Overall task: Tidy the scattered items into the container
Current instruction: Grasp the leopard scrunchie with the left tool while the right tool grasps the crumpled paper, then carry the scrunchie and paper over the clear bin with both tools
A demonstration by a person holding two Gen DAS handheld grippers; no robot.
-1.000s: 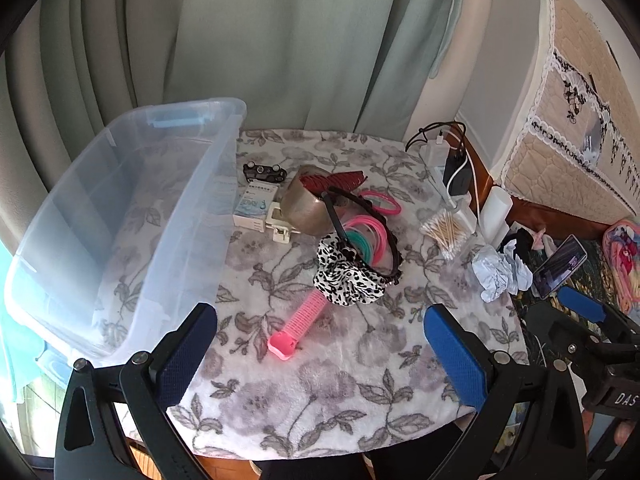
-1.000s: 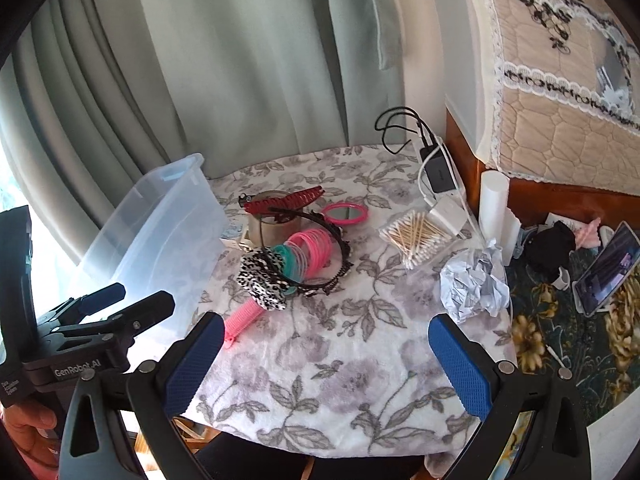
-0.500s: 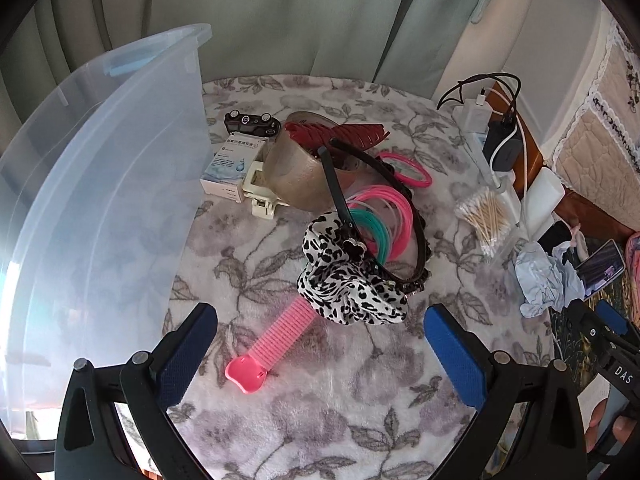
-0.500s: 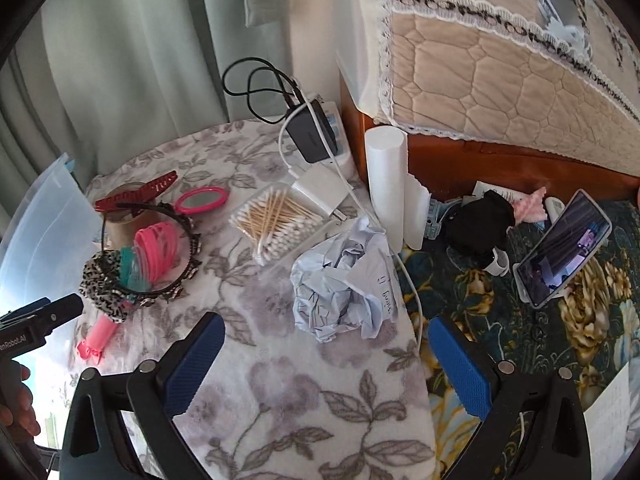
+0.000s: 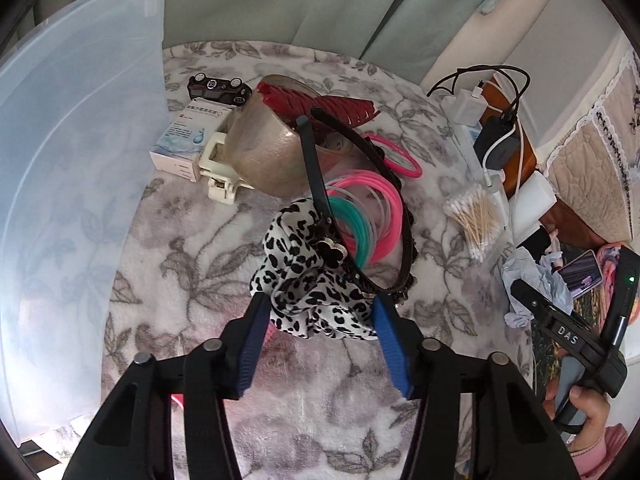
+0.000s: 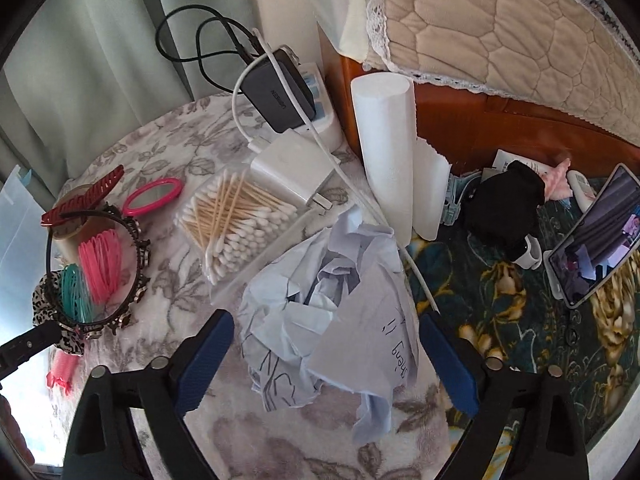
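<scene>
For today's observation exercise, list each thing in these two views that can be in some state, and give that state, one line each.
left gripper: fingers either side of the leopard-print scrunchie, not visibly clamped
right gripper: open around the crumpled paper
clear plastic bin: no items visible inside
phone: screen lit, propped up
black charger: cable plugged in
cotton swabs: bagged, lying flat
</scene>
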